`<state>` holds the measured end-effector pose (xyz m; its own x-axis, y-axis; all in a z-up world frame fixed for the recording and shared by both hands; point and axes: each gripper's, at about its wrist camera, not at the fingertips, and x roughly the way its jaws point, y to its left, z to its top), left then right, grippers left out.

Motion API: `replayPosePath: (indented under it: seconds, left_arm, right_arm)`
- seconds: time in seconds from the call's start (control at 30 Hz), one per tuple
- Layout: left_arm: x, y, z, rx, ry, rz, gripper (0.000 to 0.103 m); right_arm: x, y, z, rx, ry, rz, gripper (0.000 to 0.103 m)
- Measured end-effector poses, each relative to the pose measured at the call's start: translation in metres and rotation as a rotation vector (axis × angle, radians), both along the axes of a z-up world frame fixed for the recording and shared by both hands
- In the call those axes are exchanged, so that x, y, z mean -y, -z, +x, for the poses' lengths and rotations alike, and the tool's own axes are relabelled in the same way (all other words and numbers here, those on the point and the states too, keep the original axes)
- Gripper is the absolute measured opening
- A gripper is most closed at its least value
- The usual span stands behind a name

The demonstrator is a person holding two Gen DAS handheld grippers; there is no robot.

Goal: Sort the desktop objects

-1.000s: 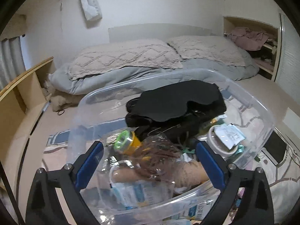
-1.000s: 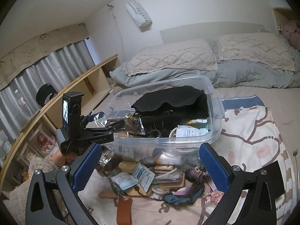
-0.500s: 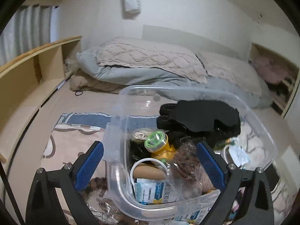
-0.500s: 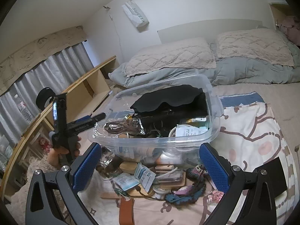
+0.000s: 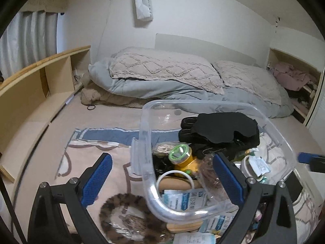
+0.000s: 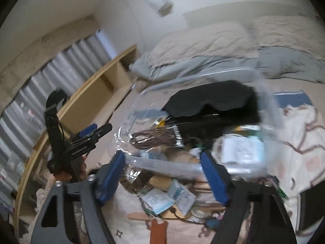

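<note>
A clear plastic bin (image 5: 270, 126) stands on a patterned blanket and holds black gloves (image 5: 219, 130), a yellow tape roll with a green rim (image 5: 180, 154), a bagged brown cord (image 6: 152, 140) and packets. My left gripper (image 5: 162, 179) is open and empty at the bin's near left corner; it also shows at the left of the right wrist view (image 6: 89, 134). My right gripper (image 6: 162, 177) is open and empty, close over the bin's near rim (image 6: 162, 162). The right wrist view is blurred.
Loose items lie on the blanket in front of the bin: a leopard-print scrunchie (image 5: 124, 219), white packets (image 6: 160, 201), wooden pieces (image 6: 140, 216). A wooden shelf (image 5: 30, 93) runs along the left. Pillows and a grey duvet (image 5: 162, 85) lie behind.
My left gripper has drawn back and swung left, away from over the bin. My right gripper has moved forward and down toward the bin's near rim, and its jaws have narrowed.
</note>
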<state>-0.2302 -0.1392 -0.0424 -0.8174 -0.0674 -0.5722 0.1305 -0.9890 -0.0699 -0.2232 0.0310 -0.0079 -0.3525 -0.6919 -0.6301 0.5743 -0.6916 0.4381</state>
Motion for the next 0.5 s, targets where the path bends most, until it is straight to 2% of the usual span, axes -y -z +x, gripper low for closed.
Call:
replayPosePath:
  seconds: [0.13, 0.2, 0.33, 0.5]
  left_arm:
    - [0.011, -0.001, 0.011, -0.02, -0.02, -0.009, 0.1]
    - [0.019, -0.002, 0.019, -0.033, -0.041, -0.012, 0.1]
    - [0.037, -0.007, 0.032, -0.074, -0.065, 0.033, 0.1]
    - [0.058, -0.009, 0.039, -0.108, -0.076, 0.111, 0.1]
  right_arm:
    - [0.058, 0.017, -0.023, 0.104, -0.095, 0.094, 0.047]
    - [0.087, 0.031, -0.035, 0.157, -0.131, 0.171, 0.032]
    - [0.131, 0.058, -0.054, 0.231, -0.173, 0.275, 0.031]
    - [0.16, 0.058, -0.06, 0.224, -0.204, 0.251, 0.031]
